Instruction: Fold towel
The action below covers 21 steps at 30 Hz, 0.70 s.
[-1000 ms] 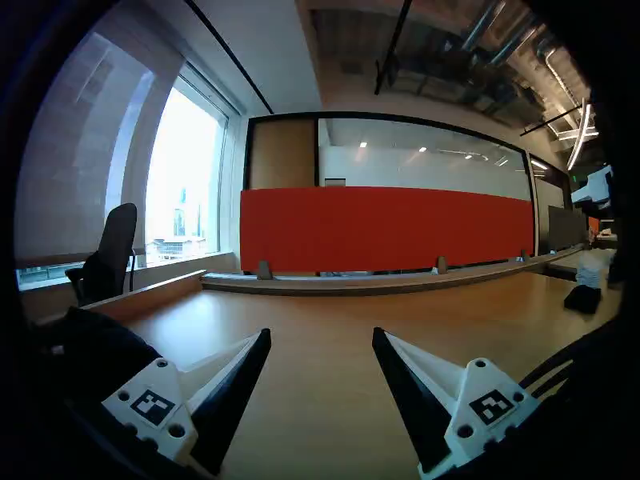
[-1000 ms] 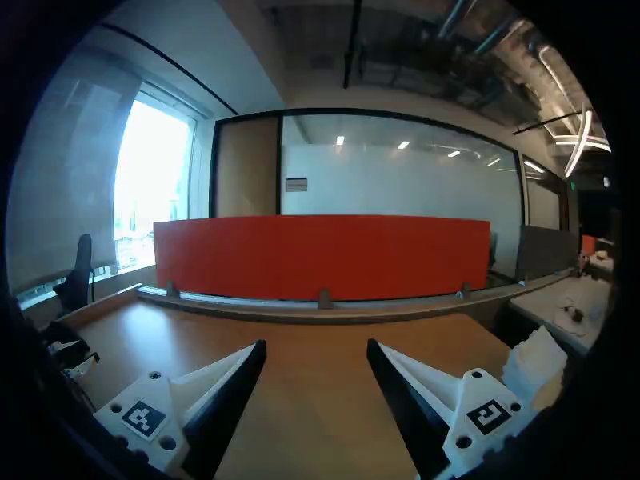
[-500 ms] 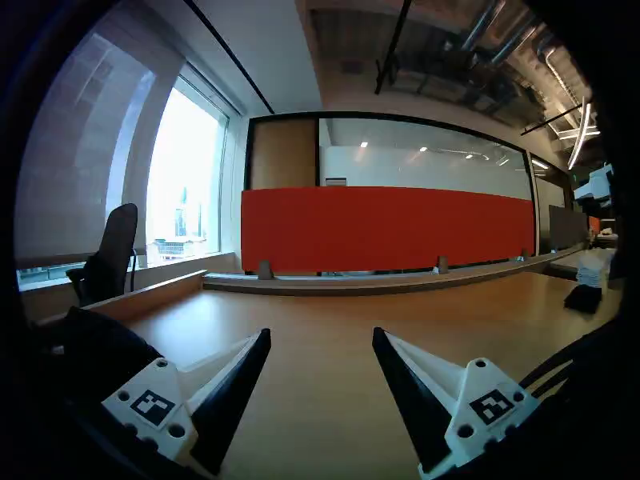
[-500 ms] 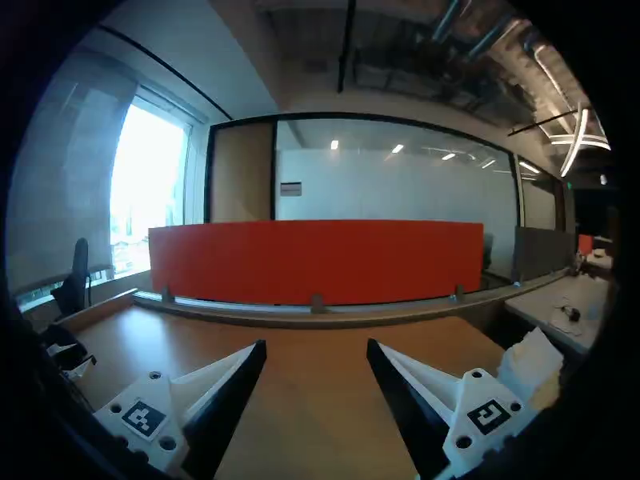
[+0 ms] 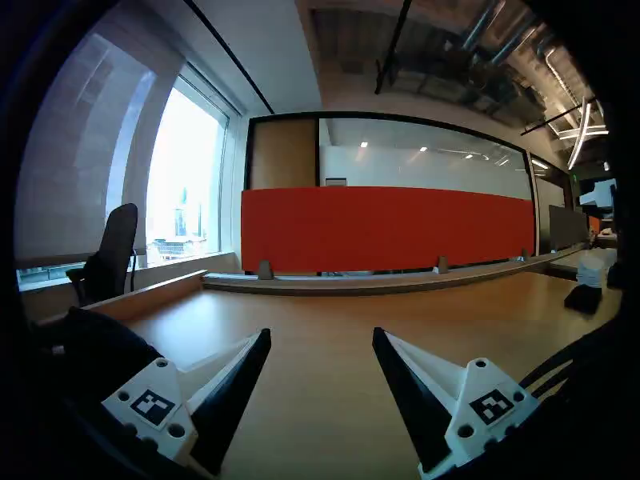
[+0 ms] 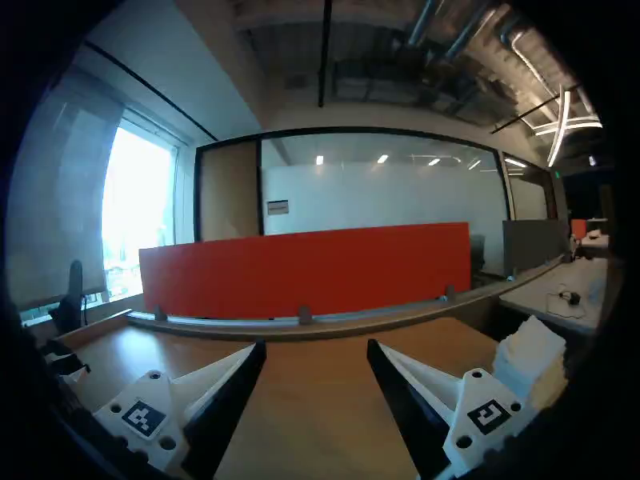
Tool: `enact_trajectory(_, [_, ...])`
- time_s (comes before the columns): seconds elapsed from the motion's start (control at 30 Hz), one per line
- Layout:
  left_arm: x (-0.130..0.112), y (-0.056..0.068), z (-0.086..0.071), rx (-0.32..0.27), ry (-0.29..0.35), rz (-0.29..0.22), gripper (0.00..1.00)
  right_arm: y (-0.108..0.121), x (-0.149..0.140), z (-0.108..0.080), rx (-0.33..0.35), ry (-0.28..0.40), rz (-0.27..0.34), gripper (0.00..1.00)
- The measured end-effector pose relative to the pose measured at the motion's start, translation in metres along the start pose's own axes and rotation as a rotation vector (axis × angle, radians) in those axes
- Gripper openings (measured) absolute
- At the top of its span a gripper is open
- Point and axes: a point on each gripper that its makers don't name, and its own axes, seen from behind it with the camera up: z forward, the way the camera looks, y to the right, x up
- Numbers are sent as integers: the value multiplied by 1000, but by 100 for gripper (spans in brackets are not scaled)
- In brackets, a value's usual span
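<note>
1. Jaws of the left gripper (image 5: 320, 331) stand wide apart with nothing between them. Its fingers are white plastic wedges with black inner faces, tapering to sharp points.
2. The right gripper (image 6: 315, 344) has the same build, with its jaws equally wide and nothing held.
3. Beneath and ahead of both jaws runs the counter (image 5: 320, 384), which is smooth, wood-toned and faintly glossy, and bare straight ahead.
4. Ahead, the counter's far edge is closed by a flat red divider panel (image 5: 384, 228) standing on a grey rail.
5. A white stack (image 6: 530, 356), layered and ragged-edged like folded towels, sits just right of the right jaws. Whether it is cloth or paper cannot be told.
6. A dark, matte lump (image 5: 88, 352) lies just left of the left jaws, and what it is is unclear.
</note>
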Motion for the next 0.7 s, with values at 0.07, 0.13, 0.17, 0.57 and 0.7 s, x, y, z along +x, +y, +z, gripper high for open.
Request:
enact_trajectory(0.07, [-1, 1, 0, 0, 0, 0, 94, 4, -3, 0, 6, 11, 7, 98])
enact_trajectory(0.13, [-2, 1, 1, 0, 1, -1, 94, 8, -7, 1, 4, 22, 5, 98])
enact_trajectory(0.17, [-2, 1, 1, 0, 1, -1, 94, 11, -9, 1, 3, 27, 4, 98])
enact_trajectory(0.57, [-6, 4, 2, 0, 1, -2, 94, 38, -44, 0, -16, 41, -1, 98])
enact_trajectory(0.7, [-6, 4, 2, 0, 2, -2, 94, 42, -54, -1, -22, 41, -12, 98])
